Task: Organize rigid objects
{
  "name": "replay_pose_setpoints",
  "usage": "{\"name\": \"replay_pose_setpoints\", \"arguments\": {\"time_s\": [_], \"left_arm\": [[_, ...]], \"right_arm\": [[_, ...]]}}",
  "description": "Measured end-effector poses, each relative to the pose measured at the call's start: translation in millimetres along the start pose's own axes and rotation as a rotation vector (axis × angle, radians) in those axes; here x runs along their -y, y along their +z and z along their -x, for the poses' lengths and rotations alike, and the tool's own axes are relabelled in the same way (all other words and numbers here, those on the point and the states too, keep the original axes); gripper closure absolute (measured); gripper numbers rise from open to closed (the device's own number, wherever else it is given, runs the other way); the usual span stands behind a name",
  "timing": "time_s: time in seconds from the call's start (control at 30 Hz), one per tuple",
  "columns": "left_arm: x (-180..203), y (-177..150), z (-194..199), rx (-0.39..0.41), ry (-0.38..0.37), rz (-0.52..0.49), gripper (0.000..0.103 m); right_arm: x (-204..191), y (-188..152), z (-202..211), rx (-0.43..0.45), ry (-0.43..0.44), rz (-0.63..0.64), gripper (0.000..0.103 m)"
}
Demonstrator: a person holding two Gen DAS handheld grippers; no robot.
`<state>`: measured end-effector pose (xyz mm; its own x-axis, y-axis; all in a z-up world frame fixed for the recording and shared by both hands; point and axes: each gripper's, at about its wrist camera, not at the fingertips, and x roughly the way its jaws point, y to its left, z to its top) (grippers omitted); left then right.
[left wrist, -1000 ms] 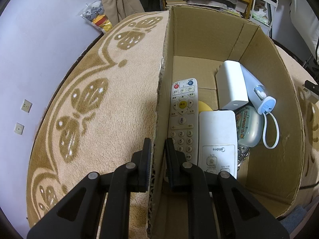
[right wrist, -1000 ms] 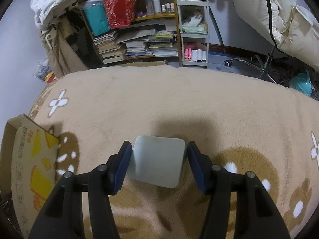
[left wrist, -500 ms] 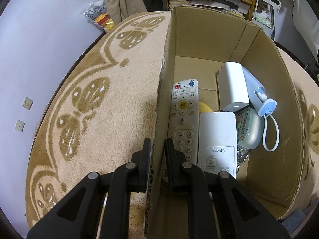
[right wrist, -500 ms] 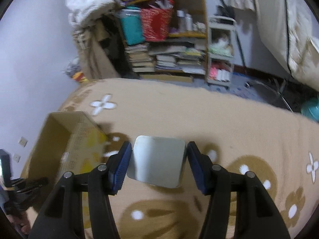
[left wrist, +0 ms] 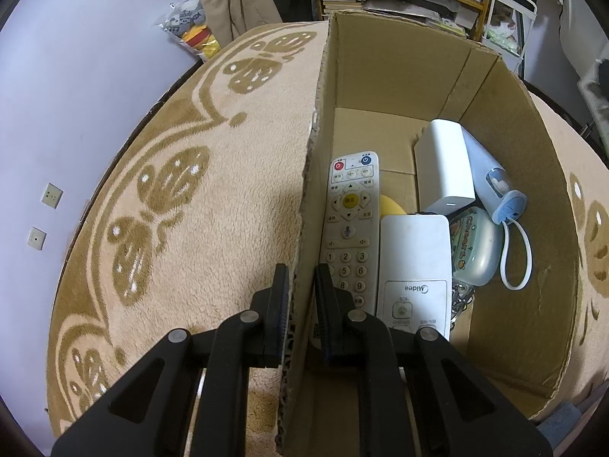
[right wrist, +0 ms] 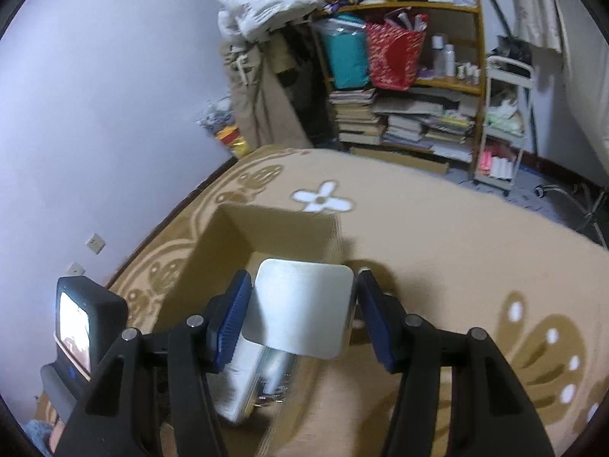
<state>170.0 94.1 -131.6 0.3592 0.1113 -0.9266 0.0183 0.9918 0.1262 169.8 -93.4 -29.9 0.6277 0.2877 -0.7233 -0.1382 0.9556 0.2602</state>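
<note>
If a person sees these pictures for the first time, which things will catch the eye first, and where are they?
Probably the open cardboard box on the beige patterned blanket: a white TV remote lies along its left wall, with other white devices beside it. The left gripper pinches that wall's edge. In the right wrist view, the right gripper holds a silver square plate above the box.

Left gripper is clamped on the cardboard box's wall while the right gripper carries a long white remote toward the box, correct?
Not quite: per the right wrist view, the right gripper carries a flat silver square plate, not a remote. The left gripper does clamp the cardboard box wall.
</note>
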Motion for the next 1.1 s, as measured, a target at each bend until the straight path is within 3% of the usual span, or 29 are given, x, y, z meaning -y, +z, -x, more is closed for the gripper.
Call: {"name": "replay_pose_setpoints", "arguments": {"time_s": [0.4, 1.1], "left_arm": [[-3, 0, -1, -0.001, -0.016, 0.010, 0.090], [-3, -2, 2, 0.013, -0.030, 0.014, 0.089]], "right_arm": [[-29, -27, -36, -0.101, 0.089, 0.053, 0.042], [-33, -28, -44, -0.107, 0.056, 0.072, 0.041]]}}
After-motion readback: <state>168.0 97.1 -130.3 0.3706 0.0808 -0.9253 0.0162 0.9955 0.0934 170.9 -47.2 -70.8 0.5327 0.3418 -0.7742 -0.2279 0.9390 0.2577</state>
